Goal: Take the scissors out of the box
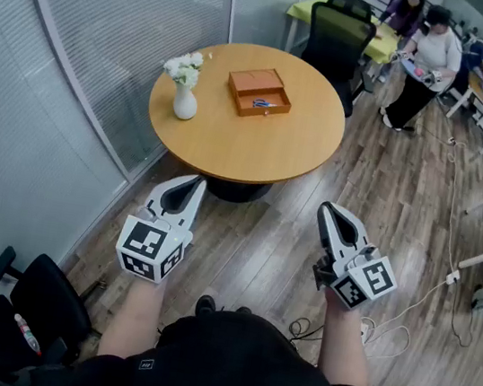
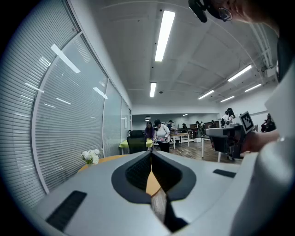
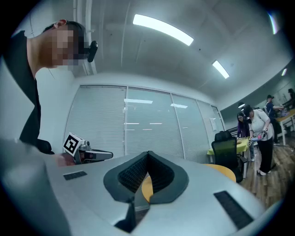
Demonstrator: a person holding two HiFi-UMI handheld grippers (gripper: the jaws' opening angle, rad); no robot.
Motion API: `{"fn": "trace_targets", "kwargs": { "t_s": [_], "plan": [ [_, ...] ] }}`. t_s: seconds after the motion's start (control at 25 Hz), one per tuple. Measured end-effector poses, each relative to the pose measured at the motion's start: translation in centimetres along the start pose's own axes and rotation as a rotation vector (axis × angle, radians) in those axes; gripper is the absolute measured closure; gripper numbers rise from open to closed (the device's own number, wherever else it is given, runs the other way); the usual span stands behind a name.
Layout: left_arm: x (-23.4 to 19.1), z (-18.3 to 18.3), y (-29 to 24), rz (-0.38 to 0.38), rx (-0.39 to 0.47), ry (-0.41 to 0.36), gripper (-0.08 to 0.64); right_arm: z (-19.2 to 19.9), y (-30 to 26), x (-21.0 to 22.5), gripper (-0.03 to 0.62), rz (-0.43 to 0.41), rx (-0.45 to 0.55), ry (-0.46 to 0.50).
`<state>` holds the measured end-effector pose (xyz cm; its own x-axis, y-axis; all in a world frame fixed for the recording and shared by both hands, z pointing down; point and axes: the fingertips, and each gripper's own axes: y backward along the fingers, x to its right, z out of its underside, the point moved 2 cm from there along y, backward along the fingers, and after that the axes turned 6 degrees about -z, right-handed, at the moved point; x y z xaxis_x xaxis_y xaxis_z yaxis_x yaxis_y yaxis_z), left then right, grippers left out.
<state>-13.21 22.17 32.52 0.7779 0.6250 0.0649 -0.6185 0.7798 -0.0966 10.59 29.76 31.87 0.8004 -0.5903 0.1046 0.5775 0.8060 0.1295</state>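
From the head view, the scissors point(image 1: 262, 104) lay inside the open wooden box point(image 1: 248, 81) on the round table point(image 1: 257, 149), well ahead of the left gripper point(image 1: 198, 181) and the right gripper point(image 1: 324, 208). Their long axis ran roughly across the picture; which end pointed where was too small to tell.

In the left gripper view, the jaws met, holding nothing.

In the right gripper view, the jaws were likewise pressed together and empty.

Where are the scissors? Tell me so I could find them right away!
Find the round wooden table. On it stand a white vase and an open wooden box, and the scissors lie inside the box. They are the only blue thing on the table.
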Motion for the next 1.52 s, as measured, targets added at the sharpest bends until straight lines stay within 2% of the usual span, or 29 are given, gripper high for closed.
{"fn": "trace_targets", "kwargs": {
  "t_s": [0.48,1.12,1.32,1.52],
  "plan": [
    [1.1,0.2,-0.9,0.019,-0.001,0.011,0.545,0.2,0.9,0.6,0.557,0.012,0.004,0.001],
    [7.0,0.0,-2.1,0.058,-0.014,0.017,0.545,-0.4,6.9,2.6,0.555,-0.004,0.060,-0.038],
    [8.2,0.8,-2.5,0.061,-0.030,0.028,0.545,0.5,8.0,3.2,0.555,-0.006,0.039,-0.067],
    [7.6,1.6,-3.7,0.053,-0.032,0.022,0.546,1.3,6.8,4.2,0.554,-0.011,0.013,-0.082]
  ]
}}
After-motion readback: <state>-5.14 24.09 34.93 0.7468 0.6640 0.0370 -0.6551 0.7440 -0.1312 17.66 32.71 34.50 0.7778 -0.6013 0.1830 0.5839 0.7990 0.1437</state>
